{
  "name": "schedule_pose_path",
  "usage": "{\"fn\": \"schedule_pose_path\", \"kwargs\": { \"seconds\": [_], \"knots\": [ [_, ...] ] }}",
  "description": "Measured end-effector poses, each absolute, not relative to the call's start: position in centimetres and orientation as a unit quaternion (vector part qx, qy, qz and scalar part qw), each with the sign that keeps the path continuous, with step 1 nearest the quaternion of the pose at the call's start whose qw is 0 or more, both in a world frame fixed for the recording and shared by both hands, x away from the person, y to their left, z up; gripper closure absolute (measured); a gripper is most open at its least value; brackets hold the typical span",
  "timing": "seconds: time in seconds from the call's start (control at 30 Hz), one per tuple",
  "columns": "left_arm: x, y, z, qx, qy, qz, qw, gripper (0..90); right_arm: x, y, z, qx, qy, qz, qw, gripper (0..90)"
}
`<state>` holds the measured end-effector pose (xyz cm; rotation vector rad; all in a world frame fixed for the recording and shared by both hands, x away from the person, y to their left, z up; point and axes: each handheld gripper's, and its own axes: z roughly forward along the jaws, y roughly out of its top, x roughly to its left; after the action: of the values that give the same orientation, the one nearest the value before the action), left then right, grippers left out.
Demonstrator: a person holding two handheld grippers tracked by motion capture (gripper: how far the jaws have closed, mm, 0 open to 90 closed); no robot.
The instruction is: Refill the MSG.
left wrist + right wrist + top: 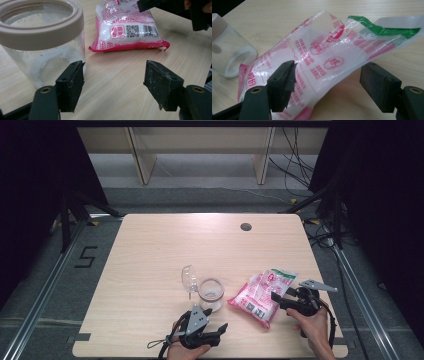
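A clear glass jar (211, 294) with a beige rim stands open near the table's front middle, white residue inside; it rises close at the left of the left gripper view (37, 40). A pink and white printed bag (261, 296) with a green top edge lies to its right (130, 27). My left gripper (216, 324) is open just in front of the jar, holding nothing (113, 85). My right gripper (281, 298) is open at the bag's right edge, its jaws standing on either side of the bag's raised, torn-open upper part (337, 57).
A clear domed lid (189, 279) lies just left of the jar. A dark round grommet (245, 226) sits at the back of the wooden table (160, 250). The right hand's gripper (175, 7) shows at the top right of the left gripper view.
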<state>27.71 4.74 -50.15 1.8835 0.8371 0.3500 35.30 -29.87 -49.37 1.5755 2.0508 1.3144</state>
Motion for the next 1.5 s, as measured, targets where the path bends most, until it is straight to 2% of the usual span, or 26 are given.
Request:
{"fn": "schedule_pose_path", "kwargs": {
  "seconds": [0.1,0.27,0.43,0.53,0.57,0.63,0.73,0.93,1.17,1.5],
  "knots": [
    [27.6,4.6,-50.2,0.78,0.346,0.147,0.5,31.4,36.3,-29.7,-49.9,0.525,0.713,0.444,0.135,31.8],
    [27.7,4.6,-50.2,0.78,0.346,0.148,0.501,31.2,37.2,-28.8,-50.3,0.54,0.705,0.444,0.114,34.7],
    [27.6,4.6,-50.2,0.779,0.346,0.148,0.501,31.2,37.9,-28.8,-50.6,0.539,0.713,0.43,0.126,42.4],
    [27.7,4.6,-50.2,0.779,0.346,0.148,0.501,31.2,38.2,-28.9,-50.8,0.54,0.705,0.442,0.129,50.4],
    [27.7,4.6,-50.2,0.779,0.346,0.148,0.501,31.2,38.0,-28.6,-50.6,0.559,0.695,0.438,0.111,52.6],
    [27.7,4.6,-50.2,0.779,0.346,0.149,0.501,31.2,38.4,-28.9,-50.9,0.54,0.701,0.45,0.118,60.6],
    [27.7,4.7,-50.2,0.781,0.343,0.146,0.501,31.2,38.5,-28.6,-50.8,0.557,0.695,0.441,0.105,72.3],
    [27.7,4.5,-50.4,0.775,0.349,0.145,0.506,31.2,38.8,-28.8,-50.8,0.53,0.692,0.476,0.115,90.0],
    [27.8,4.4,-50.6,0.78,0.346,0.147,0.501,31.2,38.2,-28.4,-49.6,0.495,0.691,0.512,0.126,90.0],
    [27.8,3.1,-51.2,0.792,0.336,0.141,0.489,31.2,36.0,-27.2,-46.7,0.464,0.674,0.566,0.1,90.0]
  ]
}}
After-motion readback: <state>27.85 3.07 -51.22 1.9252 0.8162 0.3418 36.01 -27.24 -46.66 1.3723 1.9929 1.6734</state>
